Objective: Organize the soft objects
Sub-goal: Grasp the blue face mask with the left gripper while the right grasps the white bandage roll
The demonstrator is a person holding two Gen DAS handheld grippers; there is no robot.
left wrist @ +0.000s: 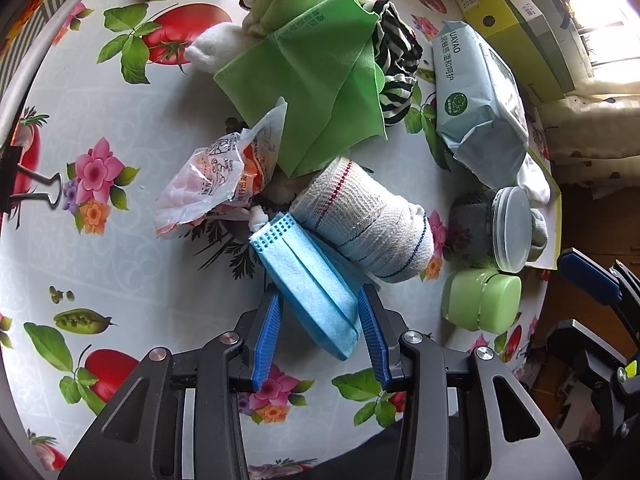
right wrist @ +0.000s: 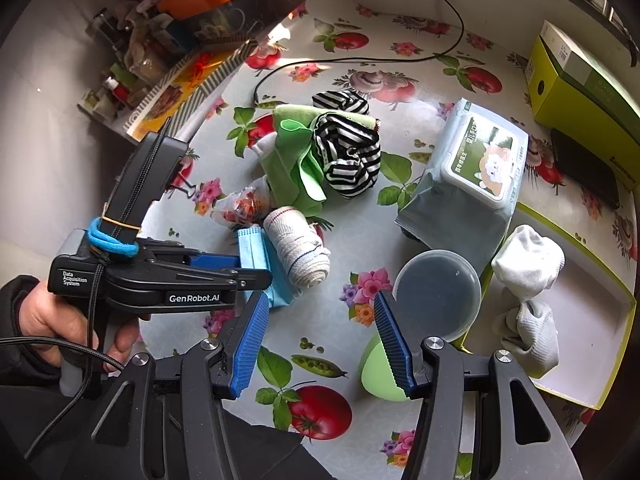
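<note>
— Any words you can read?
— "UAVAO" on the wipes pack (left wrist: 478, 98); "GenRobot.AI" and "Data Acquisition System" on the left gripper (right wrist: 256, 268). Bag and box print — illegible.

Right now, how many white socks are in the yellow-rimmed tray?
2: one balled white sock at the far end of the tray, one grey-white sock nearer the camera, touching it. More may be hidden underneath.

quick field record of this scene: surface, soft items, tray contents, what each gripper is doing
surface: round table with a fruit-and-flower cloth
soft items: blue face mask, bandage roll, green cloth, striped cloth, wipes pack
tray contents: white socks in the yellow-edged tray
left gripper: open, jaws either side of the mask
right gripper: open, nothing between its jaws
</note>
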